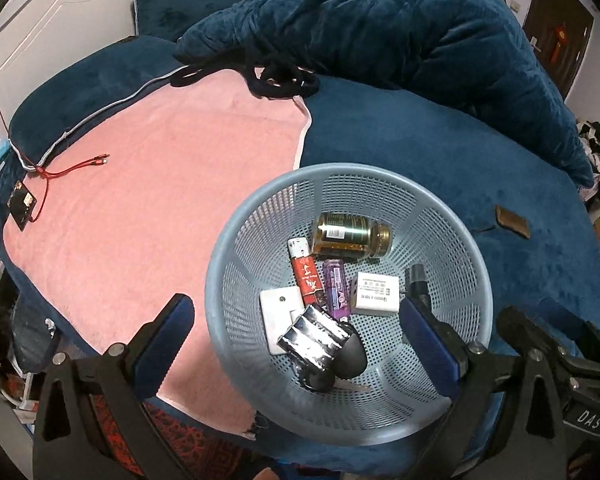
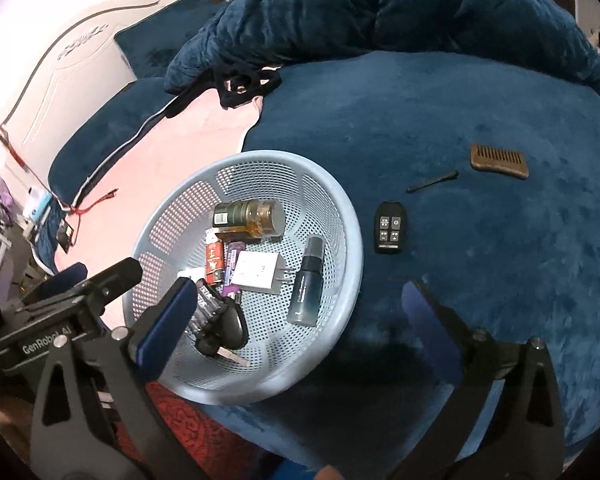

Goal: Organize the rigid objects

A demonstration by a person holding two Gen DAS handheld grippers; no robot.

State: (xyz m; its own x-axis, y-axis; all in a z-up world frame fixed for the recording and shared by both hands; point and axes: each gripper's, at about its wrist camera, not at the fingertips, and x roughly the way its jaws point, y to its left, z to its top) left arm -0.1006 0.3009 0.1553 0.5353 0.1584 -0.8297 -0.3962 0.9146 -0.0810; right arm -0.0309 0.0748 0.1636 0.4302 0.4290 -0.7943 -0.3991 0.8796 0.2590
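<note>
A light blue mesh basket (image 1: 452, 216) (image 2: 340, 216) sits on the blue bed. It holds an amber bottle (image 1: 352, 236) (image 2: 248, 218), a red lighter (image 1: 306, 272), a purple lighter (image 1: 336, 290), a white charger (image 1: 376, 294) (image 2: 258, 272), a silver pack (image 1: 314, 338), a car key (image 2: 224, 332) and a teal spray bottle (image 2: 306, 286). A black remote (image 2: 389, 227), a thin black stick (image 2: 432, 181) and a wooden comb (image 2: 499, 160) lie on the bed right of the basket. My left gripper (image 1: 296, 340) is open above the basket. My right gripper (image 2: 296, 312) is open and empty over the basket's right rim.
A pink towel (image 1: 160, 200) covers the bed's left half, with a red cable (image 1: 76, 170) on it. A heaped blue duvet (image 1: 380, 32) and a black cord (image 1: 284, 80) lie at the back. The bed edge is close below the basket.
</note>
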